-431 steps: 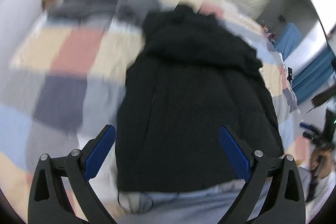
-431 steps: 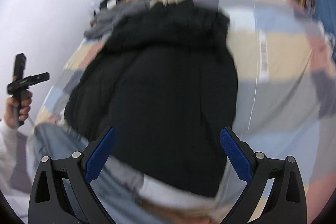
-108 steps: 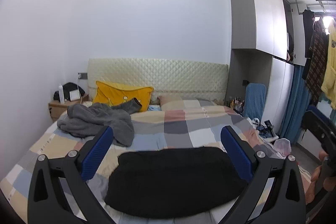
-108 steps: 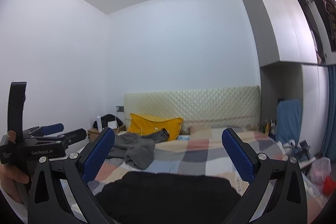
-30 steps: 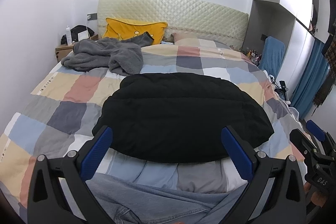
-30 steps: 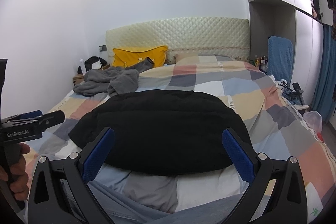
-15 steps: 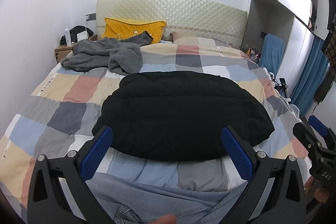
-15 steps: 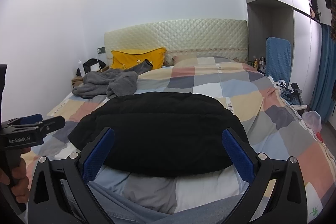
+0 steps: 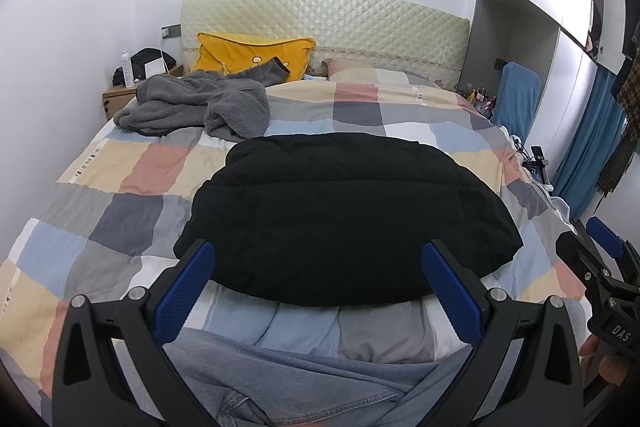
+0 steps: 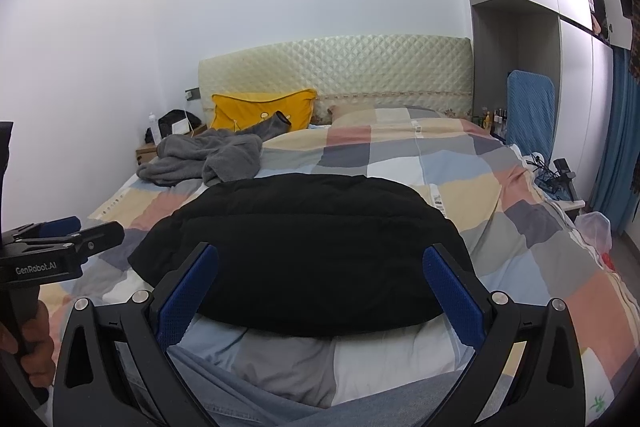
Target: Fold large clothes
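A black padded jacket (image 9: 344, 215) lies folded into a wide compact bundle on the checked quilt (image 9: 132, 171) near the foot of the bed; it also shows in the right wrist view (image 10: 304, 251). My left gripper (image 9: 318, 279) is open and empty, held back from the jacket's near edge. My right gripper (image 10: 320, 287) is open and empty, also held back from the jacket. Each gripper shows at the edge of the other's view, the right one (image 9: 600, 267) and the left one (image 10: 60, 247).
A crumpled grey fleece garment (image 9: 192, 107) lies at the bed's far left, by a yellow pillow (image 9: 256, 55) and the padded headboard (image 9: 320, 19). A nightstand (image 9: 120, 95) stands left, a blue chair (image 9: 516, 95) and curtains right. Blue jeans (image 9: 300, 383) show just below the grippers.
Both views have tilted slightly and drifted; the jacket stays folded on the quilt and both grippers stay open and empty. Much earlier the jacket lay spread out full length.
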`<state>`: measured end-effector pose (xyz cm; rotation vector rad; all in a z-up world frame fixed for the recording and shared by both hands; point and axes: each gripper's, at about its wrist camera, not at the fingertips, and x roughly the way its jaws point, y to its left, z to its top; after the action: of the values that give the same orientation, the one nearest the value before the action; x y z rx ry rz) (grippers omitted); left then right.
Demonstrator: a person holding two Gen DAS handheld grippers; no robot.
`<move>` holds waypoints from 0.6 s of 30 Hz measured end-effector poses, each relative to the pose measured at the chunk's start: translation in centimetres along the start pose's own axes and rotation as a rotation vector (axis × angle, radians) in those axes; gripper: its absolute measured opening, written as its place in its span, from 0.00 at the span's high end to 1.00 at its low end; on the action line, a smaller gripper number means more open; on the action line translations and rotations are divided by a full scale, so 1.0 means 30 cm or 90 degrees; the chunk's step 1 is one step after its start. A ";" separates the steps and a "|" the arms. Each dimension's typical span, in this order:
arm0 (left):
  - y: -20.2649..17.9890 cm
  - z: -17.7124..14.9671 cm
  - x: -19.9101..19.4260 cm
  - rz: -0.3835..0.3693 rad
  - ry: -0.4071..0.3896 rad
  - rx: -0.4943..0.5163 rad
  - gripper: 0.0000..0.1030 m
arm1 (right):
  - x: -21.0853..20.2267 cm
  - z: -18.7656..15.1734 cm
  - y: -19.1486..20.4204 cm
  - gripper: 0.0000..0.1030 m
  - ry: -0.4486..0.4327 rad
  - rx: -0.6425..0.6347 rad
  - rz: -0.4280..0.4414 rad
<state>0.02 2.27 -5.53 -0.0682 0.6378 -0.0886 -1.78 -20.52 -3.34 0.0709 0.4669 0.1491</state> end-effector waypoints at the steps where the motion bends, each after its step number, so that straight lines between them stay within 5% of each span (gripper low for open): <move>1: 0.000 0.001 0.000 0.000 -0.001 0.000 0.00 | -0.001 0.000 -0.001 0.00 0.000 0.000 0.000; 18: -0.014 -0.002 -0.019 0.004 -0.017 0.008 0.00 | -0.005 0.000 -0.008 0.00 -0.007 -0.003 0.000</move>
<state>-0.50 1.92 -5.19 -0.0555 0.6104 -0.0855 -1.89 -20.80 -3.29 0.0673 0.4554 0.1494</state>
